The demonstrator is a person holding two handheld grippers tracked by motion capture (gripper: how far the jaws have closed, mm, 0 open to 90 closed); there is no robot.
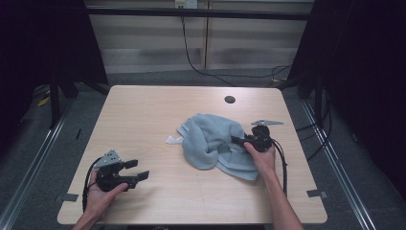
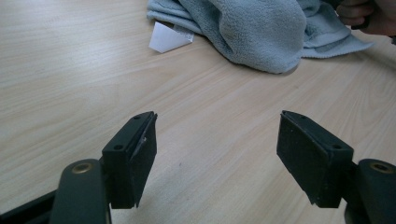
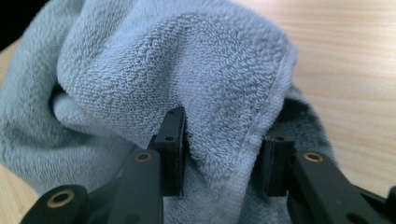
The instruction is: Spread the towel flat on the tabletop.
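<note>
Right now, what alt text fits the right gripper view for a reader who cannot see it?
The right gripper has its two black jaws around a fold of a light blue terry towel, its hemmed edge beside one jaw. Pale wood table shows behind.

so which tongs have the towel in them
The right tongs: their jaws pinch a fold of the towel. The left tongs are open over bare table.

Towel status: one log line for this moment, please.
light blue terry towel: crumpled on wooden table | right gripper: jaws around a fold | left gripper: open, apart
</note>
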